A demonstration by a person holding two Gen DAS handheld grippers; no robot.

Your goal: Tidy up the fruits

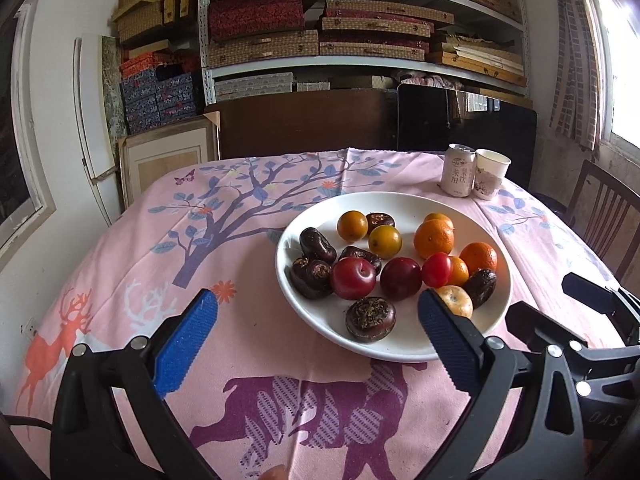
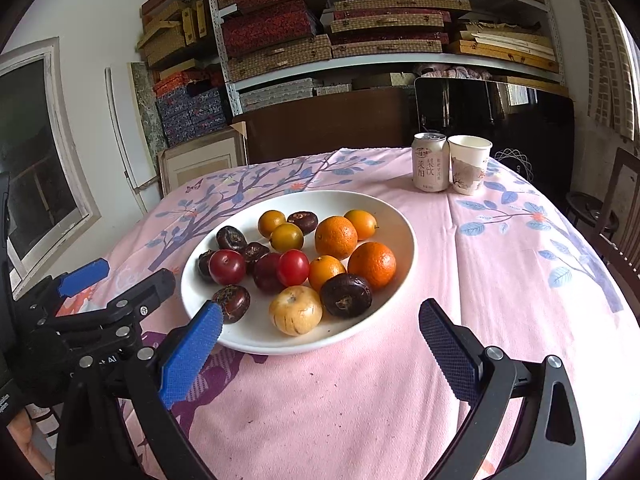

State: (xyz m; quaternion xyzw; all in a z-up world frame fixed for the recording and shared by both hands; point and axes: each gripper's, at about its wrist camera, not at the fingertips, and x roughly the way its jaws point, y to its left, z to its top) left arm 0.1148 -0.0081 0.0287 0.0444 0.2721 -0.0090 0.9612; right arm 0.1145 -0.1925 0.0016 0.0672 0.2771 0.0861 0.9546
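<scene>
Both your left gripper (image 1: 318, 328) and right gripper (image 2: 320, 340) stand wide and empty just short of the plate (image 2: 400, 216). All fruit already lies grouped on it, so sorting looks done; next, pull clear.

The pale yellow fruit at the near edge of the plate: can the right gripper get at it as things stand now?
Probably yes. The right gripper is open and empty, and the pale yellow fruit lies just ahead of it near the plate's front rim. A dark fruit touching its right side may crowd one finger.
</scene>
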